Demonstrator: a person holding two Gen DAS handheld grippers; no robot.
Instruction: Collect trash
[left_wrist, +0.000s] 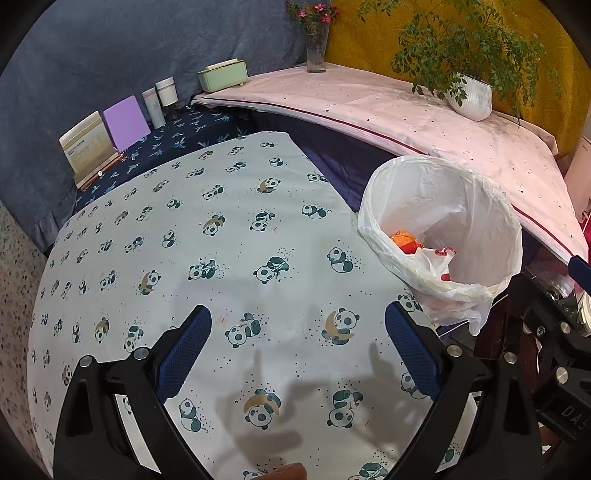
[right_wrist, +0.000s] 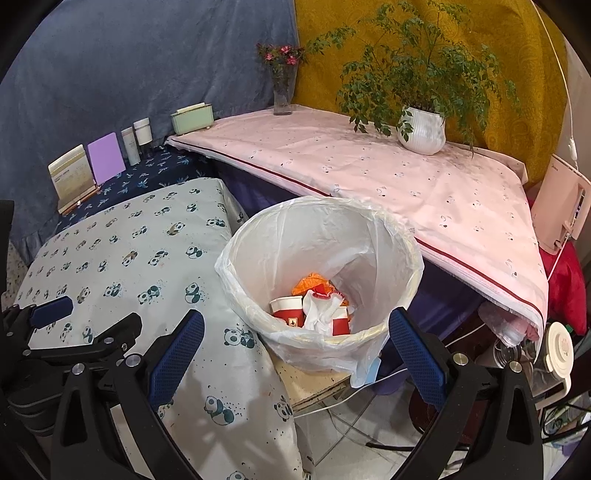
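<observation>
A trash bin lined with a white plastic bag (right_wrist: 369, 221) stands beside the panda-print table (right_wrist: 122, 266). Inside lie red paper cups (right_wrist: 286, 314), crumpled white tissue (right_wrist: 319, 312) and an orange wrapper (right_wrist: 312, 282). My right gripper (right_wrist: 295, 332) is open and empty, hovering over the bin's near rim. My left gripper (left_wrist: 297, 332) is open and empty above the panda cloth (left_wrist: 207, 258), with the bin (left_wrist: 461, 192) to its right. The left gripper also shows at the left edge of the right wrist view (right_wrist: 85, 317).
A pink-clothed table (right_wrist: 406, 177) behind the bin carries a potted plant (right_wrist: 423, 129), a flower vase (right_wrist: 282, 92) and a green box (right_wrist: 192, 118). Bottles (right_wrist: 136, 142), a purple card (right_wrist: 105, 157) and a calendar (right_wrist: 72, 177) stand at back left. Cables and appliances lie on the floor at right.
</observation>
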